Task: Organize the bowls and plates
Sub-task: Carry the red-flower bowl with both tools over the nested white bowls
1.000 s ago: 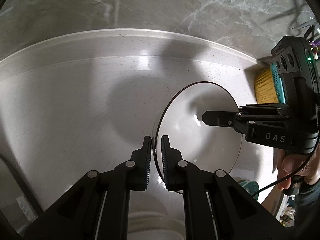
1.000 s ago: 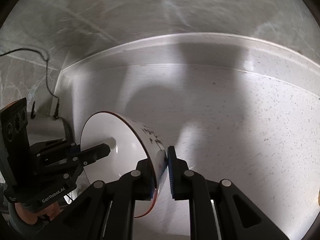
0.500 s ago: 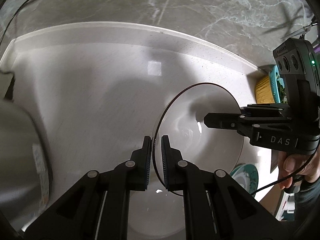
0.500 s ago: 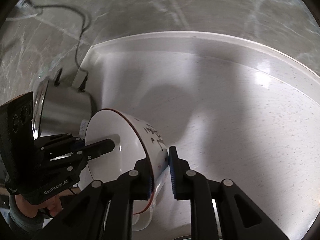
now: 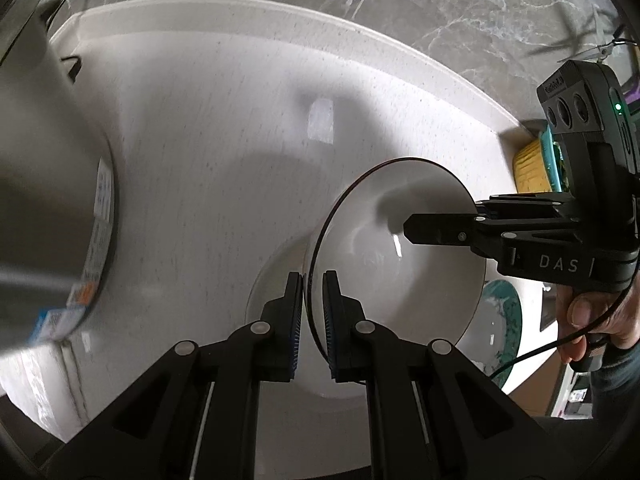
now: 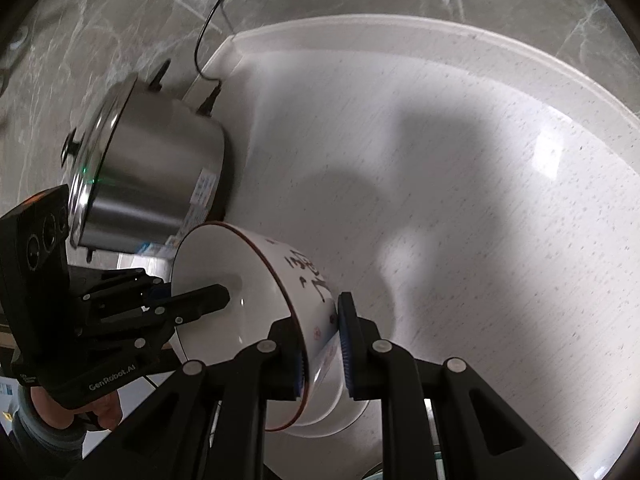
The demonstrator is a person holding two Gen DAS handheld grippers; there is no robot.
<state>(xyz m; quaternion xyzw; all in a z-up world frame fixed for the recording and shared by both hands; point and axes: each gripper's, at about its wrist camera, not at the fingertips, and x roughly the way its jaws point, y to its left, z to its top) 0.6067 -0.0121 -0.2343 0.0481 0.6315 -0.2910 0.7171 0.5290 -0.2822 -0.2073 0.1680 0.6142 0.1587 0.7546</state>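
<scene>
A white bowl (image 5: 384, 248) with a thin dark red rim and black writing on its outside (image 6: 280, 276) is held in the air between both grippers. My left gripper (image 5: 312, 312) is shut on the near rim. My right gripper (image 6: 320, 344) is shut on the opposite rim, one finger inside and one outside. Each gripper shows in the other's view: the right gripper (image 5: 520, 236) and the left gripper (image 6: 132, 300). Below the held bowl lies a white plate or bowl (image 5: 304, 384) on the counter. A teal patterned plate (image 5: 504, 316) lies to the right.
A steel pot with a lid (image 6: 148, 172) stands at the left on the white speckled counter (image 6: 460, 160), its cable running up the marble wall. A yellow and teal item (image 5: 532, 164) sits against the wall at the right.
Both grippers have carried the bowl to the left and lower. The steel pot has come closer in both views, and the white dish under the bowl shows more.
</scene>
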